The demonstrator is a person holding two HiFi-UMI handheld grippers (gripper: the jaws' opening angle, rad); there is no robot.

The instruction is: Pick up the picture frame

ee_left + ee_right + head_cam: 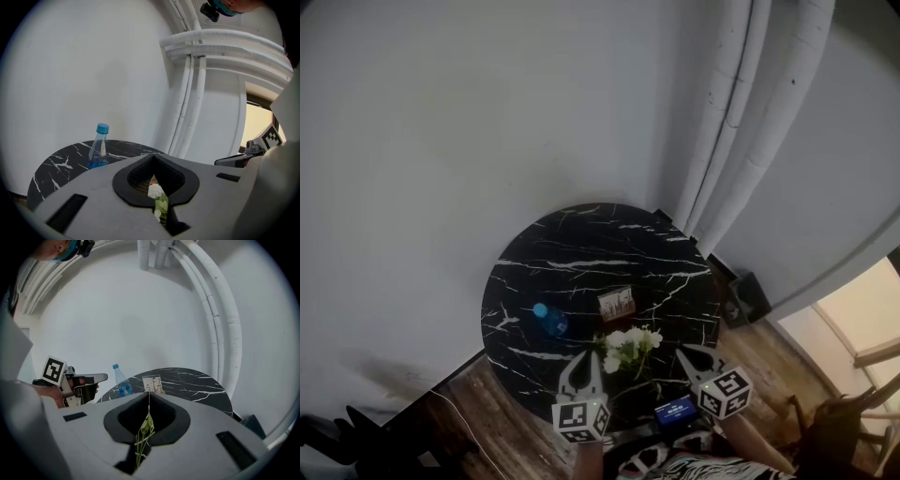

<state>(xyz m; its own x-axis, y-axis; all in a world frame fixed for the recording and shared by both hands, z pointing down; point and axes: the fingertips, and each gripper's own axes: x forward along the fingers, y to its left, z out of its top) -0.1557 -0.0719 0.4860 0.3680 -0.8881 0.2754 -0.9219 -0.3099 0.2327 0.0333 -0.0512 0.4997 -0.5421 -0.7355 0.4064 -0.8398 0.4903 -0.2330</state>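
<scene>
A small picture frame stands upright near the middle of the round black marble table; in the right gripper view the picture frame shows just past the jaw tips. My left gripper is shut and empty at the table's near edge, left of a bunch of white flowers. My right gripper is shut and empty to the flowers' right. Both are short of the frame. The flowers show through the notch between the left jaws, and green leaves show through the right ones.
A blue-capped water bottle stands on the table's left part. White pipes run up the wall behind. A dark box sits on the wooden floor to the right, and a blue object is near the person's lap.
</scene>
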